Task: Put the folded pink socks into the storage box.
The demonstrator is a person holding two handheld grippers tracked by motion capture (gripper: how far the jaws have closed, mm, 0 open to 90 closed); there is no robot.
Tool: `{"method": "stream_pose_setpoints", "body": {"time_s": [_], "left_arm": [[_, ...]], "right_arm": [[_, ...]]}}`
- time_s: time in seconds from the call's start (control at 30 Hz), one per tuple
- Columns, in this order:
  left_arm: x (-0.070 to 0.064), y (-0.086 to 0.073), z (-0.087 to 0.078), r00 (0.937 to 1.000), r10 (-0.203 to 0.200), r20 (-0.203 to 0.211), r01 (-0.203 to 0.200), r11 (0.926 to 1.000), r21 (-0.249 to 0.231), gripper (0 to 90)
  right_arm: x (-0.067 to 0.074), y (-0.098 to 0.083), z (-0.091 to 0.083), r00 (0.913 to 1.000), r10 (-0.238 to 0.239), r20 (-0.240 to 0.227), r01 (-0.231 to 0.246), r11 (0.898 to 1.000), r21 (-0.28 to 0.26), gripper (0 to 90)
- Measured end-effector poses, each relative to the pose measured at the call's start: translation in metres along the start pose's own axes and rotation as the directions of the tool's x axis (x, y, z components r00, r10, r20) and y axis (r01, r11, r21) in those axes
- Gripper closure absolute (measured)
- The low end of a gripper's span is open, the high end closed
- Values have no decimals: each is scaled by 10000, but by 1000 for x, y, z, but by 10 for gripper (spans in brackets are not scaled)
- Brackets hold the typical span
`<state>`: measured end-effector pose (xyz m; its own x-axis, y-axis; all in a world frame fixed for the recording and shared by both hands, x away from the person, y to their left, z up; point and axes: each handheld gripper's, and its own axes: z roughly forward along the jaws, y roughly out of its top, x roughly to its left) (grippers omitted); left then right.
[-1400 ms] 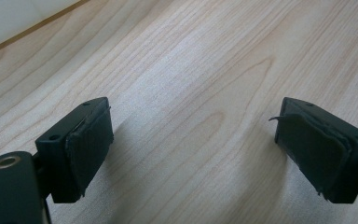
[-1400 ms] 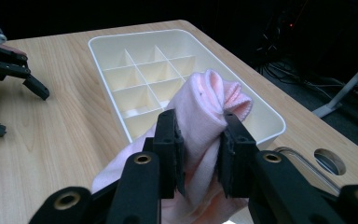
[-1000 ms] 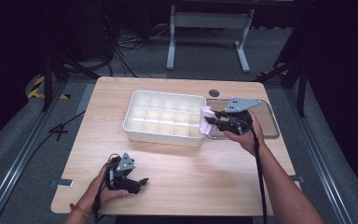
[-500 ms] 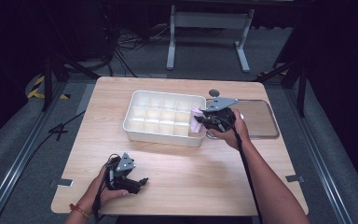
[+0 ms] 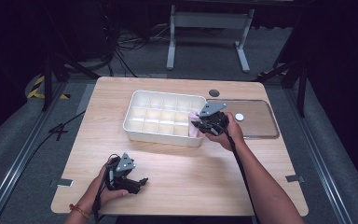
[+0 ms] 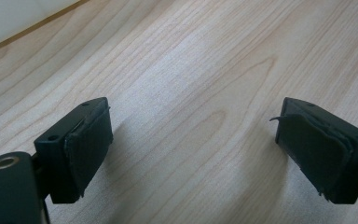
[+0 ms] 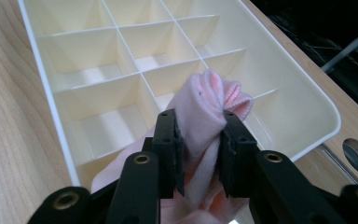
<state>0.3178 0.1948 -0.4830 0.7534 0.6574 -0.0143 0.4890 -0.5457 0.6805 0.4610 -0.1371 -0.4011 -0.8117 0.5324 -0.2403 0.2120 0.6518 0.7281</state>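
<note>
The right gripper (image 7: 199, 154) pinches a pink cloth (image 7: 204, 105) over the right end of the white divided tray (image 5: 135, 122), at about 1 o'clock on the surface (image 5: 191, 182). At 7 o'clock, the left gripper (image 6: 193, 154) rests with jaws spread.

No readable text, label, brand or number on anything in the high view or either gripper view. Only sign-like marking: yellow-and-black hazard striping (image 5: 38, 87) on the floor, far left of the table (image 5: 177, 186), too small to show any lettering.
</note>
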Motion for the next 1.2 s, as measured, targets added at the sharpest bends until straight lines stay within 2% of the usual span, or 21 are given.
{"method": "stream_pose_setpoints", "body": {"time_s": [0.33, 0.43, 0.53, 0.6, 0.77, 0.83, 1.07, 1.2], "left_arm": [[0, 0, 0, 10000, 31, -26, -31, 10000, -13, 110], [0, 0, 0, 10000, -7, 4, 7, 10000, 13, 110], [0, 0, 0, 10000, -8, 12, 8, 10000, 6, 109], [0, 0, 0, 10000, -4, 6, 4, 10000, 10, 110], [0, 0, 0, 10000, 21, 6, -21, 10000, 29, 109], [0, 0, 0, 10000, 22, 3, -22, 10000, 32, 109], [0, 0, 0, 10000, -5, 6, 5, 10000, 11, 110], [0, 0, 0, 10000, 29, -15, -29, 10000, 16, 110]], "right_arm": [[-1, -3, 6, 9985, 87, -540, -65, 9992, 407, 709], [-2, -3, 7, 9972, -46, -740, 89, 9983, 579, 706], [0, -4, 11, 9942, -270, -1038, 380, 9936, 1062, 705], [0, -4, 13, 9944, -333, -1007, 446, 9927, 1119, 705], [-2, -3, 14, 9925, -149, -1215, 318, 9899, 1384, 713], [-2, -2, 15, 9922, -217, -1229, 408, 9871, 1551, 717], [2, 2, 18, 9868, -908, -1343, 1178, 9706, 2098, 735], [4, 5, 21, 9864, -858, -1400, 1195, 9598, 2540, 746]]}}
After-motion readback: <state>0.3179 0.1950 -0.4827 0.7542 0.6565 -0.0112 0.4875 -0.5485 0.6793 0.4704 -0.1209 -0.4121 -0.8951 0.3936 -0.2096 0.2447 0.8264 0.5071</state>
